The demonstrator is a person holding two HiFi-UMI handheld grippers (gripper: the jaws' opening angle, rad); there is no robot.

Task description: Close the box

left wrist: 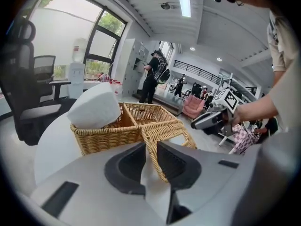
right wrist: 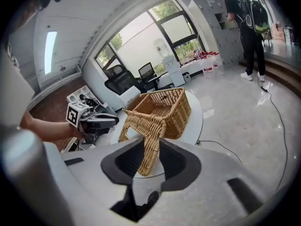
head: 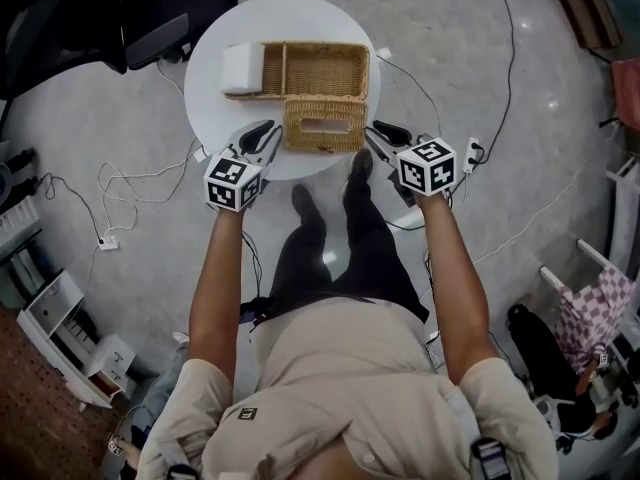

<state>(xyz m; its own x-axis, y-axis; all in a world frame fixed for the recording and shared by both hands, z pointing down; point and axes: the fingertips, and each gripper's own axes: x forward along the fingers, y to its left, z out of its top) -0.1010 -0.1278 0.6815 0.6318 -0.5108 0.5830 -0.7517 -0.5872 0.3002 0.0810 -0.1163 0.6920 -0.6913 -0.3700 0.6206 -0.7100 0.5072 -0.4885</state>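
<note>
There's the left hand-held gripper (head: 262,134) pinching the lid (head: 325,124) at its left corner, the right hand-held gripper (head: 386,132) spread around its right edge. The lid leans off the box (head: 318,66) at the counter (head: 300,13)'s lower rim, upper centre; open floor (head: 560,88) either side.

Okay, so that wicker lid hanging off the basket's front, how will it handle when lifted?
The lid is open-weave wicker with a cut-out, so probably light and stiff. It hangs from the front edge of the basket, so it should swing up, not come free. The rough weave likely resists slipping.
</note>
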